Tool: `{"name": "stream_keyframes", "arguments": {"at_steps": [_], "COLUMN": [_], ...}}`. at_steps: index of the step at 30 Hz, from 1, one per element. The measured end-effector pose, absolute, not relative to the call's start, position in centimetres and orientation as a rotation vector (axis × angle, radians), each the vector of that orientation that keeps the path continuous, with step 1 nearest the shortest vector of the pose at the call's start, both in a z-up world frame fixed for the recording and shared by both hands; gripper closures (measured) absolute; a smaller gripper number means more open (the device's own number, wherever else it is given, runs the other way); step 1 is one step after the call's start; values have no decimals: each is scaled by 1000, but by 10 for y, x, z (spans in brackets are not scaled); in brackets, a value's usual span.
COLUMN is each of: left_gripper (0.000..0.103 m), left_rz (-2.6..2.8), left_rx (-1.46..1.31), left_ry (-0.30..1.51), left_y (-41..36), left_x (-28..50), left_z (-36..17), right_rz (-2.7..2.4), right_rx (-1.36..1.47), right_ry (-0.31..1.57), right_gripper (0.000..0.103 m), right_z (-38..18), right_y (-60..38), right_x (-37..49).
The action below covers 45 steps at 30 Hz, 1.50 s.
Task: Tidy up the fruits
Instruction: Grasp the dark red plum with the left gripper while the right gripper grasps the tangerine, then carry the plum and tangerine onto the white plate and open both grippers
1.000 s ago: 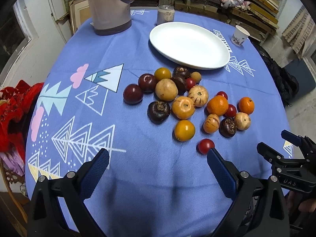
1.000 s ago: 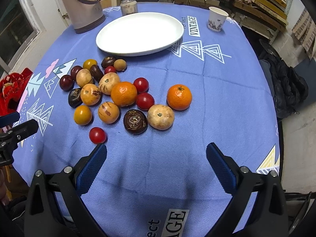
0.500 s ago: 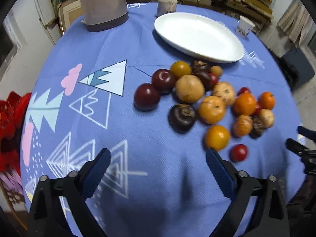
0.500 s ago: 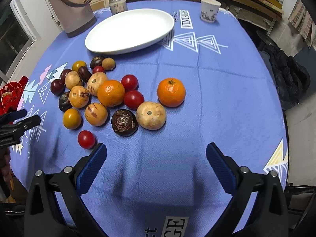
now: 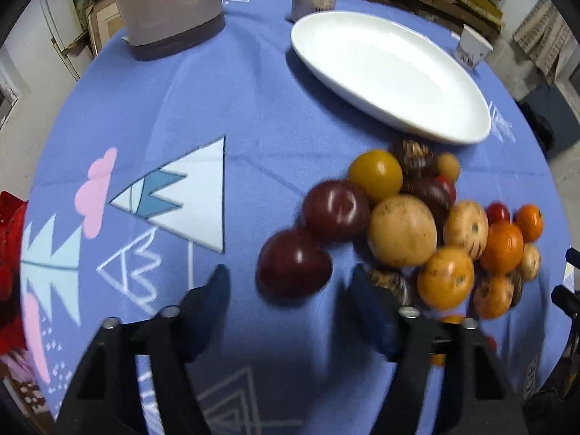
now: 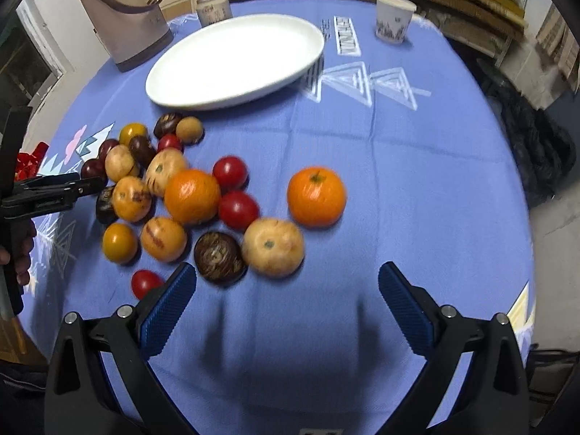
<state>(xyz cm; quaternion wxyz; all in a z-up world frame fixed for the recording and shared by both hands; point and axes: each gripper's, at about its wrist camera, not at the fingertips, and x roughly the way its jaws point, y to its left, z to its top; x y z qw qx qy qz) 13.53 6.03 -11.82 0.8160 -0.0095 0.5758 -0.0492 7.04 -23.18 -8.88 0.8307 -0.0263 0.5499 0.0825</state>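
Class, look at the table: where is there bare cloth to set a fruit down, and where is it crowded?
Bare: the white plate, and the cloth between the lone orange and the paper cup. Crowded: the fruit cluster below the plate, near the left gripper.

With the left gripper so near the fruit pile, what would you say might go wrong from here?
The left gripper is open in front of the dark plum, which touches a second plum; closing in may nudge that neighbour and set the round fruit rolling. Its right-hand finger sits against a brown fruit and could shove it. The white plate lies beyond the pile, so a loosely held plum might drop onto the other fruit.
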Motion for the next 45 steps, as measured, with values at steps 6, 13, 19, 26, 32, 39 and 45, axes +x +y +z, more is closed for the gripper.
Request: {"name": "stream_keyframes", "arguments": {"at_steps": [6,13,19,26,32,39,45], "left_gripper": [63,63,63,63,64,64,63], "left_rz": [-106,-97,-90,-87,-85,-132,-200], "left_rx": [49,43,12,-12,-10,-21,9], "left_ry": [1230,1240,1241,1243,1211,1106,1089], "left_y": [52,52,51,51,50,36,-12], "left_x": [145,140,132,125,123,152,228], "left_z": [-126,-129,-126,-123,-102,-54,-55], "right_rz": [179,176,181,214,256,352,363], "right_rx": [-20,41,65,74,135,156,49], "right_ry": [1167,1168,1270,1257,1207,1114,1074], "right_gripper": [4,22,58,60,60,60,60], "right_z": [-90,-101,-130,-125,-97,-61,-79], "right_y": [-246,-252,-248,-246,-249,-226,-182], "right_x": [86,113,131,131,133,168,236]}}
